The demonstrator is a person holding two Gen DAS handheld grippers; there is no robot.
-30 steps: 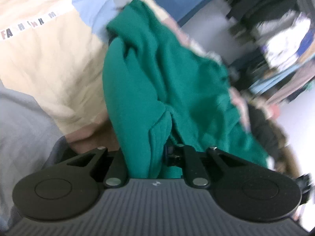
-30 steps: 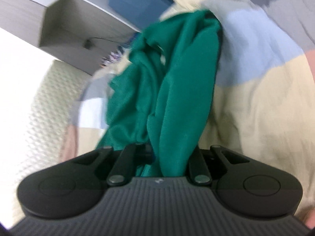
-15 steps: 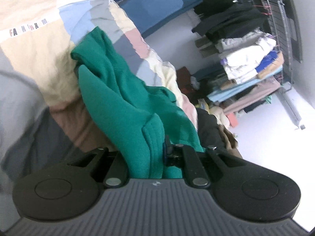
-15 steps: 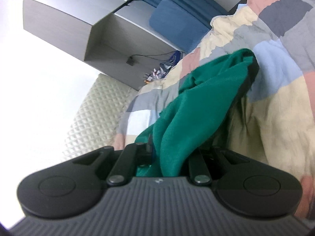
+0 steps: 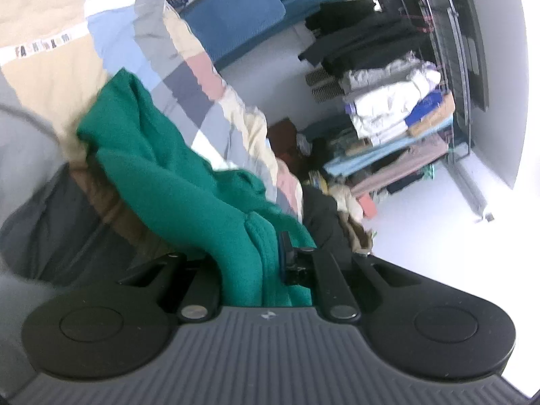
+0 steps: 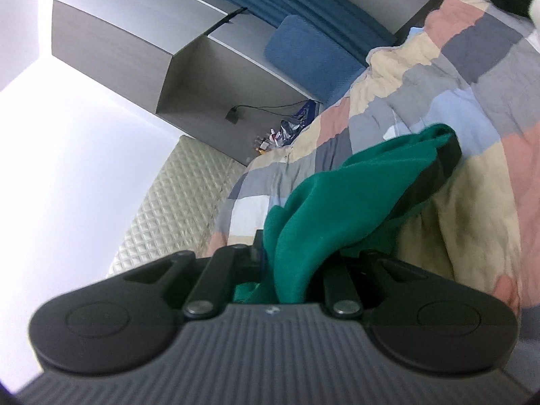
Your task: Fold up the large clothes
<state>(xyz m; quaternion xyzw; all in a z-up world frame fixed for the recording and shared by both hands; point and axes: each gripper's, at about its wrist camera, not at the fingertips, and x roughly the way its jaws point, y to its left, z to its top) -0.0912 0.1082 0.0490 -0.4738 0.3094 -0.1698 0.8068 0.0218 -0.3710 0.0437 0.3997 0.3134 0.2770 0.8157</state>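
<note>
Left wrist view: my left gripper (image 5: 266,270) is pinching a thick fold of the green garment (image 5: 175,182), which runs from the jaws up and away to the far left, its long axis slanting across the patchwork quilt (image 5: 189,77) on the bed. A rack of folded laundry (image 5: 395,118) stands far right, by a blue cushion (image 5: 233,30).

Right wrist view: my right gripper (image 6: 290,270) is clamped on another bunch of the same green garment (image 6: 337,202), which stretches away to the far right, above the checked quilt (image 6: 455,77). A grey cabinet (image 6: 141,50) and a padded headboard (image 6: 179,202) fill the left.
</note>
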